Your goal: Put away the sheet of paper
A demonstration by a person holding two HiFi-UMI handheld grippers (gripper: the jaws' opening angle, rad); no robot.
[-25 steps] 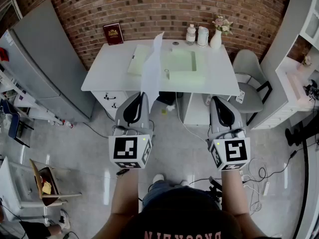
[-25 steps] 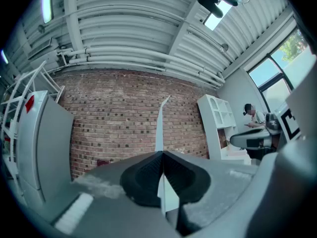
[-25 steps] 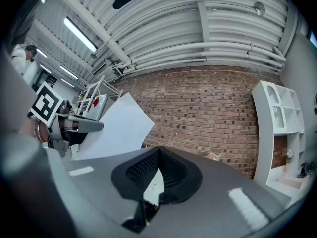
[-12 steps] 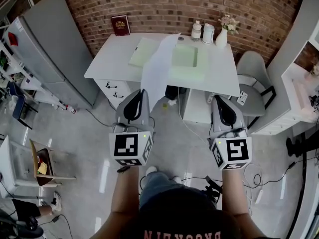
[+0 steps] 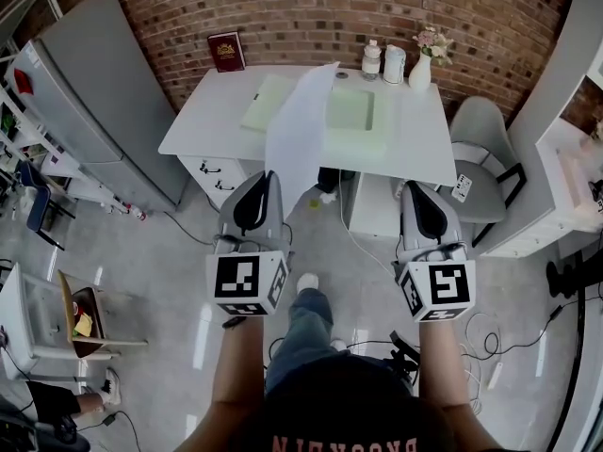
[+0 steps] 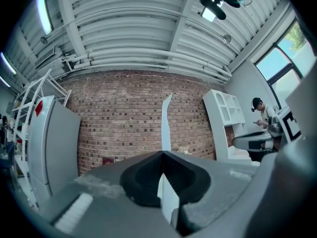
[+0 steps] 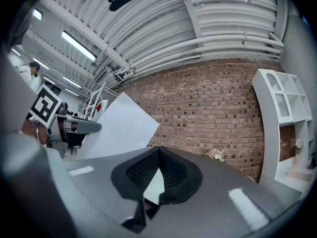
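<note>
From the head view, the only signs to read are the black and white square patterns on two cubes (image 5: 247, 281), one on each gripper. The red book (image 5: 225, 51) by the brick wall (image 5: 311, 12) has a gold mark on it, but it is too small to read. There are two grippers, one sheet of paper (image 5: 300, 125), one white desk (image 5: 203, 125), one book, two white bottles (image 5: 372, 60), one vase of flowers (image 5: 421, 62) and one grey chair (image 5: 479, 125). Pale green pads (image 5: 350, 111) lie on the desk. The left gripper (image 5: 270, 179) holds the paper by its bottom edge. The sheet is plain white and stands up tall with a small bend in it. It is up in the air in front of the desk, and its top corner shows in front of the desk top. The right gripper (image 5: 407, 188) is well apart from the paper. In the left gripper view, the two jaws are pressed together on the paper. Here the paper shows only as a thin white strip, edge on, rising in front of the bricks. One person (image 6: 260, 114) stands far off at the right beside a white shelf (image 6: 224, 115). In the right gripper view, the jaws are together with their tips touching. The paper shows flat and white at the left, with sharp corners, just beside the left gripper and its cube.
</note>
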